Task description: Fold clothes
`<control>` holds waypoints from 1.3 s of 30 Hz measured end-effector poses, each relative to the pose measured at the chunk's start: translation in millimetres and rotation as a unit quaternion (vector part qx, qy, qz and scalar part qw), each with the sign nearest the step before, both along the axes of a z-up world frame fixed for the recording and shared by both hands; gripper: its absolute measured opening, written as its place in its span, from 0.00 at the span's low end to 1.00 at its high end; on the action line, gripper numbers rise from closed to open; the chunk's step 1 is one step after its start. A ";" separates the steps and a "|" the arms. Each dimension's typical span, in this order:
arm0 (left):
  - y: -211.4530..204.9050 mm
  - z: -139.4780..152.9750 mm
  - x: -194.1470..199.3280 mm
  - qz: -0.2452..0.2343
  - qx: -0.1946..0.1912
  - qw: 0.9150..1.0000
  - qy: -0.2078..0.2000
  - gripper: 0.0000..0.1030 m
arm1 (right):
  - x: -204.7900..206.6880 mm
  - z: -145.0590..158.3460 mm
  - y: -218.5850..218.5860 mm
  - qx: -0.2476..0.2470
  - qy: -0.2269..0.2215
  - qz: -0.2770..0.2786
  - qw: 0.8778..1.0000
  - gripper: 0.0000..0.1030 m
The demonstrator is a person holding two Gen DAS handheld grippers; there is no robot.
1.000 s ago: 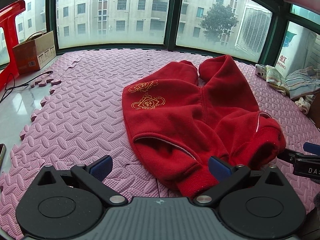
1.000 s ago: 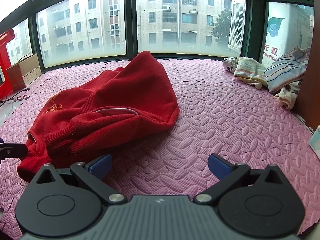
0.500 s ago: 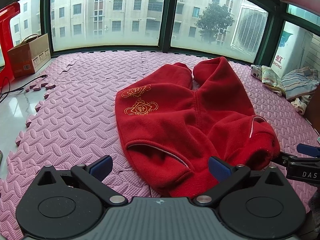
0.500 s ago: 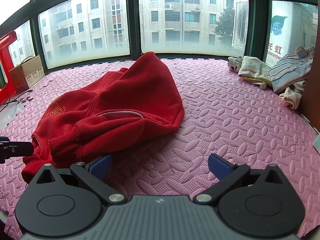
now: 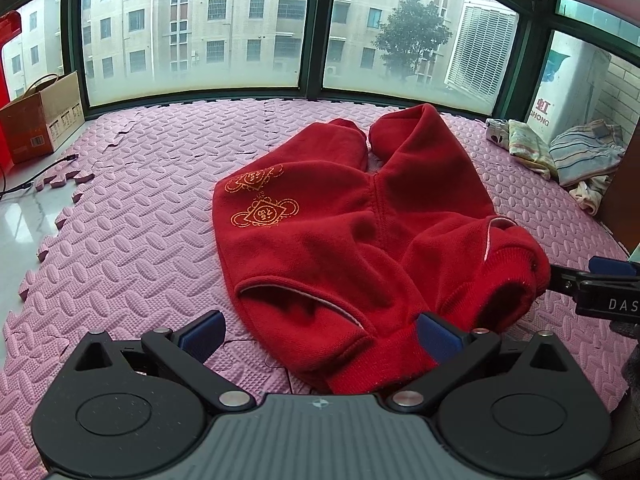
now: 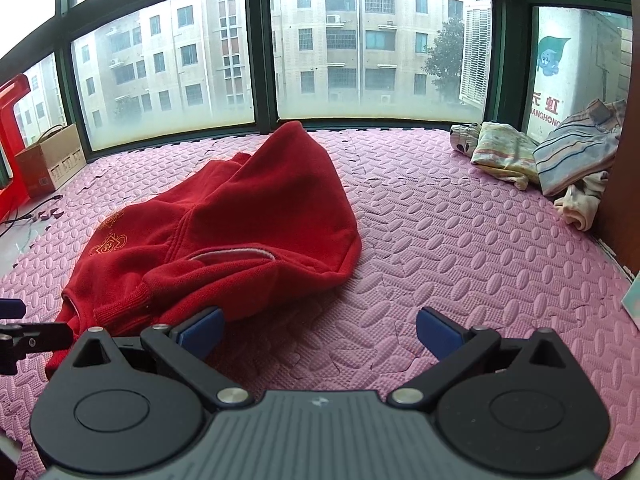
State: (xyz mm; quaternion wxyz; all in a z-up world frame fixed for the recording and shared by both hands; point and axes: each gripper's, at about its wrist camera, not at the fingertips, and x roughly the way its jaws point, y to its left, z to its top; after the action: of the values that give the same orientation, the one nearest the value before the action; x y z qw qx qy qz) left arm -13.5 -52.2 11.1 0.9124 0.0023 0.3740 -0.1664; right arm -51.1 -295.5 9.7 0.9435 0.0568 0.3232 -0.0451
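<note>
A red fleece hoodie (image 5: pixel 348 236) with gold embroidery lies crumpled on the pink foam mat (image 5: pixel 152 216). My left gripper (image 5: pixel 320 334) is open, hovering over the hoodie's near hem and cuff; nothing sits between its blue pads. In the right wrist view the same hoodie (image 6: pixel 240 232) lies left of centre. My right gripper (image 6: pixel 318 330) is open above bare mat, its left pad close to the hoodie's near edge. Each gripper's tip shows at the edge of the other's view.
Folded striped and patterned clothes (image 6: pixel 560 156) are piled at the right by a wooden panel. A cardboard box (image 5: pixel 40 120) and a red object stand at the far left, near a cable on the white floor. Windows bound the far side of the mat.
Both grippers drew back slightly and shifted; the hoodie now sits a little further right and higher in each view. The hoodie itself has not moved. Both stay open.
</note>
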 end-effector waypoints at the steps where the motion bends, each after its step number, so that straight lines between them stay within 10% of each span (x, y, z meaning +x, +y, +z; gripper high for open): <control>1: 0.3 -0.7 0.2 -0.002 -0.001 1.000 0.001 1.00 | 0.5 1.7 -1.2 0.002 -0.002 0.000 1.000 1.00; 8: 7.0 -3.0 10.8 0.002 -0.011 1.000 0.011 0.94 | 8.9 8.3 -6.0 0.027 -0.001 0.007 1.000 1.00; 18: 14.4 -11.0 23.5 -0.014 -0.031 0.999 0.042 0.61 | 29.0 -2.6 -0.5 0.104 0.036 0.040 0.993 0.91; 39: 15.2 -10.6 19.5 0.004 -0.036 0.997 0.065 0.72 | 30.7 16.8 6.4 0.140 0.023 0.050 0.989 0.86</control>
State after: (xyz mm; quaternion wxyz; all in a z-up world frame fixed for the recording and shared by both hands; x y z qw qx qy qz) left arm 6.1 -37.1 0.5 0.8864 -0.0426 0.4259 -0.1762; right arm -20.5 -289.1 26.5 0.9195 0.1711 0.3507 0.0468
